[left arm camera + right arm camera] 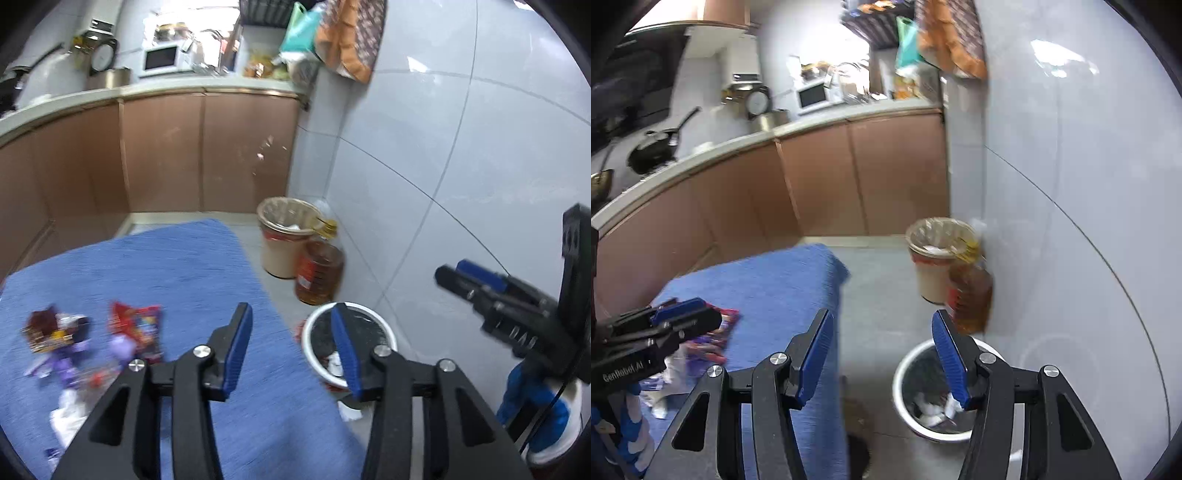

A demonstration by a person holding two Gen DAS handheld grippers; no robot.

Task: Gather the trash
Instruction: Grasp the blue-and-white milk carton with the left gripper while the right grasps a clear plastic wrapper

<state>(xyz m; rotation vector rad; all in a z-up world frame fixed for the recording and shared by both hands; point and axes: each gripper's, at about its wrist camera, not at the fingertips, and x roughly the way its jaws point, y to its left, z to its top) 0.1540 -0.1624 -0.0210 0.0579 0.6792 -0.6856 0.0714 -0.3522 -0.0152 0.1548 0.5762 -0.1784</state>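
the left tool [291, 328] hangs above the right edge of the table [207, 266], which wears a blue cloth. its jaws stand moderately apart with nothing between the blue pads. seen from the left wrist, the trash lies in a loose heap on the cloth at about 8 o'clock from the tool: a red snack wrapper [138, 325], a dark brown and gold wrapper [48, 328], purple wrappers [123, 347] and crumpled white tissue [68, 413]. the picture is blurred there, so finer detail is lost.

the white waste bin [314, 354] with a dark liner stands on the floor just beside the table, at about 4 o'clock from the left tool's tips, and white crumpled paper [334, 363] lies inside it. a scrap of white paper [349, 411] lies on the floor near the bin's base.

the right tool [882, 332] is held over the floor between the table and the bin. its jaws are also partly spread and empty. from the right wrist the bin sits at 5 o'clock, holding white paper.

farther back, at 1 o'clock, a beige bin [932, 266] with a clear bag stands against the tiled wall [1071, 184], touching an amber oil bottle [971, 295]. brown cabinets [849, 177] run across behind.
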